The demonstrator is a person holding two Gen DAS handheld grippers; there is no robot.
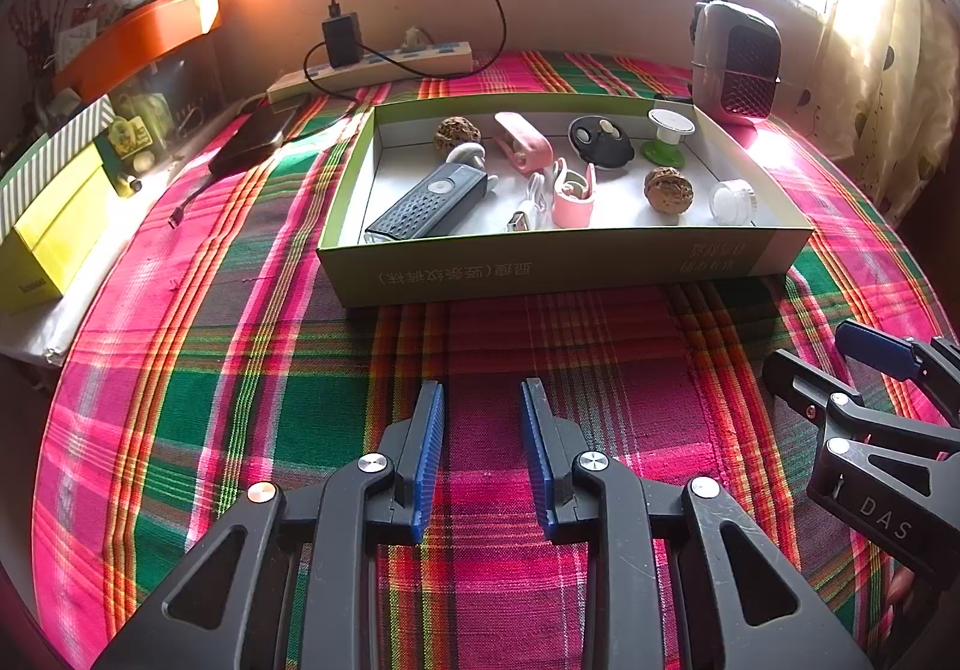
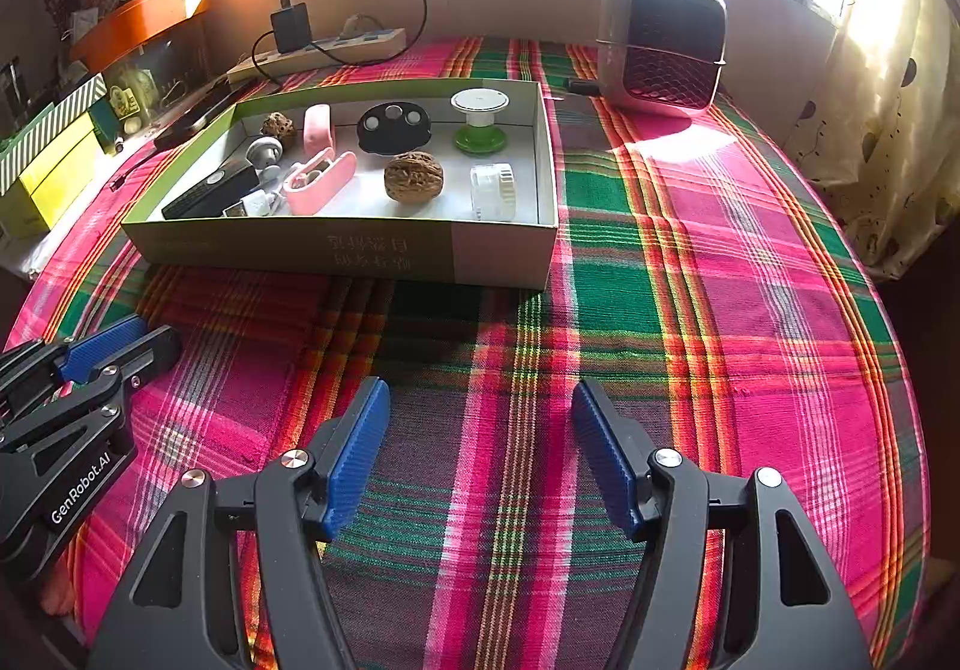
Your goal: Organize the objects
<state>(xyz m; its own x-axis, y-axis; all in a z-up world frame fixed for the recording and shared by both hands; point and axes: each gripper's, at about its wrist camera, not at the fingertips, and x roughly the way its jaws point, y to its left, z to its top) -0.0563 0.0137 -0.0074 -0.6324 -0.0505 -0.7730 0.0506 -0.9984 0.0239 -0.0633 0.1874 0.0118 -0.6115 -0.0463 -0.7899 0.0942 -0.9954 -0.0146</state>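
Left gripper [image 1: 483, 400]: lower centre of the left view; black plastic arms, ribbed blue pads, jaws narrowly apart, nothing between them, plaid cloth beneath.

Right gripper [image 2: 480, 400]: lower centre of the right view; same build, jaws wide, empty. Each gripper also shows at the other view's lower edge.

Cloth [image 1: 210, 370]: woven plaid in pink, green and orange, flat. It lies bare between the grippers and the box, and broadly bare at the right of the right view.

Box [image 1: 564, 265]: shallow open cardboard tray, green outside, white inside, printed front wall; centre of the left view, centre-left of the right view. All small items lie inside it:
- torch [image 1: 429, 202], black, ribbed, lower left corner;
- two pink clips [image 1: 573, 199], glossy plastic, one mid-front, one further back;
- white cable [image 1: 531, 205], just beside the front clip;
- two walnuts [image 1: 668, 189], brown, wrinkled, one right of centre, one at the back left;
- clear jar [image 1: 732, 201], ridged, on its side, lower right;
- black disc [image 1: 600, 139] with pale dots, at the back;
- spool [image 1: 667, 136], white top, green base, upright, back right.

Heater [image 1: 735, 61]: rounded, mesh front, behind the box's right corner.

Power strip [image 1: 372, 67]: along the wall, upper centre-left, black adapter and looped cord.

Yellow carton [image 1: 54, 238]: left edge.
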